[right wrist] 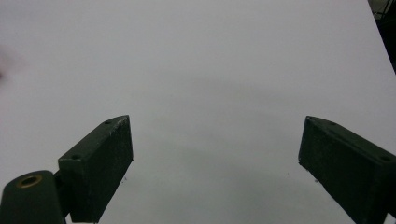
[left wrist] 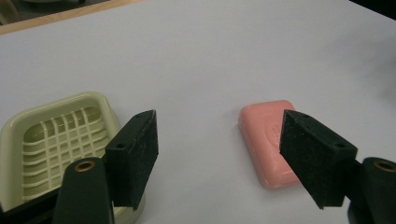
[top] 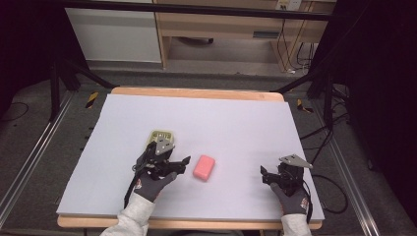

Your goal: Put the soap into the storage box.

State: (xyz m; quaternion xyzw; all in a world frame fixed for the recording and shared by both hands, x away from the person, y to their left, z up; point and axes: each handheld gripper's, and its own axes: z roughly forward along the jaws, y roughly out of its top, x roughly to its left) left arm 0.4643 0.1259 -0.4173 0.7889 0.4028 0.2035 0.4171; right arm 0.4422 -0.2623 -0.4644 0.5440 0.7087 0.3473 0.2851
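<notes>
**Left gripper nearing soap**

Left gripper (top: 181, 164) held low over table (top: 236, 118), aimed right at pink soap (top: 204, 167); jaws apart, nothing between the pads, soap just beyond them. Soap dish (top: 161, 135) close behind. Right gripper (top: 265, 176) resting low, well apart, jaws wide, empty

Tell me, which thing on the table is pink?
The soap bar is pink and solid; the soap dish beside it is pale yellow-green with a grid bottom.

White sheet (top: 236, 123) over wooden table (top: 196, 93), wood cabinet (top: 221, 24) at back, cables (top: 295, 54) on floor rt
</notes>
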